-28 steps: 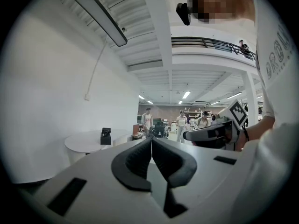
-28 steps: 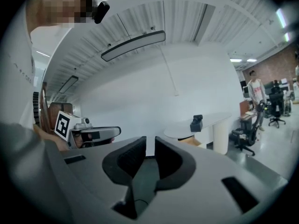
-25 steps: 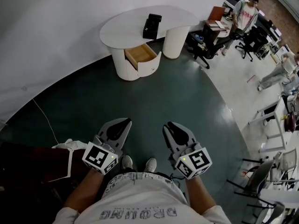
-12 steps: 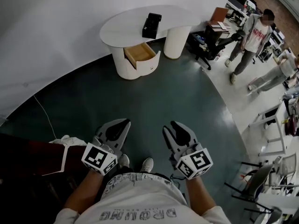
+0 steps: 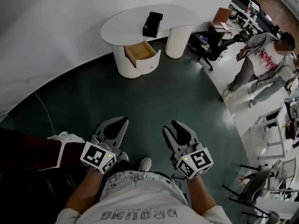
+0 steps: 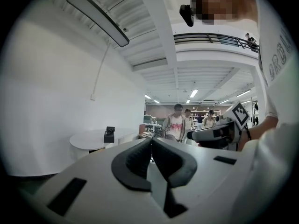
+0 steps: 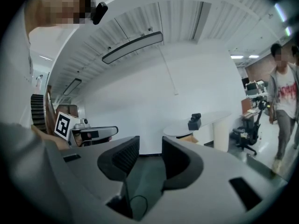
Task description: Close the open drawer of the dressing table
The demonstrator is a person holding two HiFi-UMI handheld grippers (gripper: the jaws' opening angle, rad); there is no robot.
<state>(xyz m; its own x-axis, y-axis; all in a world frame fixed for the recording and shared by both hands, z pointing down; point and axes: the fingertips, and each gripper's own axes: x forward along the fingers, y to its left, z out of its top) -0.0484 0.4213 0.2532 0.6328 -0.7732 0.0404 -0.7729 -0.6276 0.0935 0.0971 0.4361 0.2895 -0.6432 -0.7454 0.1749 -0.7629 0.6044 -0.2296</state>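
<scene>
I'm still approaching; open drawer well ahead. Left gripper pinched together, right gripper opening, both empty. Next: walk up, push.

White dressing table (tan drawer), teal floor.

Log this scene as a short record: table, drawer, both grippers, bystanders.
dressing table: white, by the wall, well ahead of both grippers
drawer: pulled open, wooden inside
on table: black box
left gripper: shut, empty
right gripper: jaws opening, nothing between them
bystander: person on the pale floor at right
</scene>
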